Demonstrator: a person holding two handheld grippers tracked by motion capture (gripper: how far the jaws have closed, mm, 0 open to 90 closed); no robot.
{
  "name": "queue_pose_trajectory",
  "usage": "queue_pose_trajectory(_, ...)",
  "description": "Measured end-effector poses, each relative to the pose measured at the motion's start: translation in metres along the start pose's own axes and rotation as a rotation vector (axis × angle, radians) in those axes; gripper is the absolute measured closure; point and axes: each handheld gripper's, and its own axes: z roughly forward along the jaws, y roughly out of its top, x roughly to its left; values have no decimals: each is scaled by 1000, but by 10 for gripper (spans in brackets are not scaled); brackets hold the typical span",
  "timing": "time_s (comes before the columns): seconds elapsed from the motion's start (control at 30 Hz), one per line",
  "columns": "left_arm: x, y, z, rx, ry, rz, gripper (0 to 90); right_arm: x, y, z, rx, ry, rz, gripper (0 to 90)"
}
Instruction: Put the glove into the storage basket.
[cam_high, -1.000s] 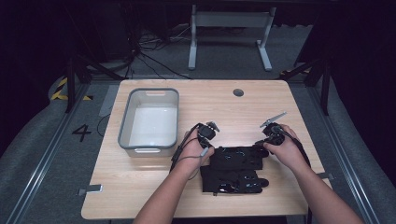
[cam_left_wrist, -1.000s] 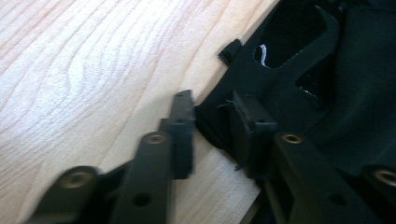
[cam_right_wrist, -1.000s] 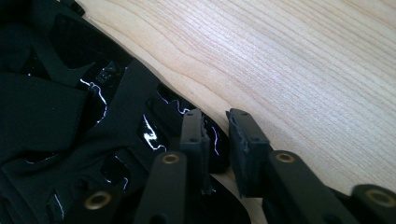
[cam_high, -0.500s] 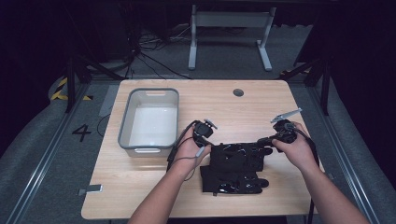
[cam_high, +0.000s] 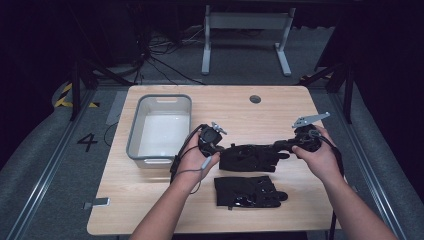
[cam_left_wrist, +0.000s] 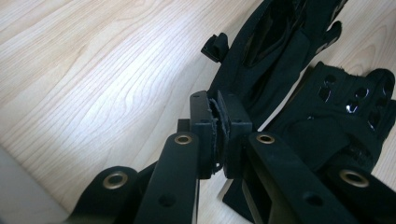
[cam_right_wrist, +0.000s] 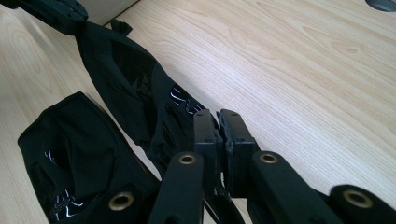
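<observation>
Wooden tabletop (cam_high: 280, 110) first: it carries everything you are working with, pale grain lit from above, with a small dark round grommet (cam_high: 255, 99) set into it near the far edge. On its left half sits the grey plastic bin (cam_high: 136, 131), long side running away from you, and nothing shows on its pale floor in the high view.

Next in size are the two black gloves. The lifted glove (cam_high: 250, 156) is stretched out between your hands, just right of the bin and clear of the wood over most of its length. The second glove (cam_high: 247, 191) lies flat on the tabletop just nearer to you than the first one, its fingers pointing to your right; shiny dots show on its back in the left gripper view (cam_left_wrist: 355, 98).

Your left tongs (cam_high: 216, 148) are closed tight on one end of the lifted glove. In the left gripper view the pads (cam_left_wrist: 217, 133) are pressed together with a thin edge of black fabric pinched between them, and the rest of the glove hangs away beyond them. Your right tongs (cam_high: 286, 145) are likewise shut on the other end; the right gripper view shows the pads (cam_right_wrist: 220, 135) clamped on the cloth, with the glove running off up and to the left towards the other gripper. Both pairs of tongs have just finished closing on it.

Smallest, a grey tag (cam_high: 100, 202) lies near the tabletop's front left corner.
</observation>
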Motion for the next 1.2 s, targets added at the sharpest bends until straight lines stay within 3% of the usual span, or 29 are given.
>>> queue_pose_trajectory(0.33, -10, -14, -14, 5, 6, 28, 859, 9, 0, 12, 2, 7, -55, 866)
queue_pose_trajectory(0.57, -16, -21, -15, 10, -8, 41, 859, 14, -7, 13, 7, 18, -61, 865)
queue_pose_trajectory(0.93, -31, -40, -20, 41, -72, 54, 854, 40, -29, -6, -2, 54, -80, 864)
queue_pose_trajectory(1.2, -45, -57, -17, 106, -131, 66, 847, 60, -55, -11, 64, 119, -70, 858)
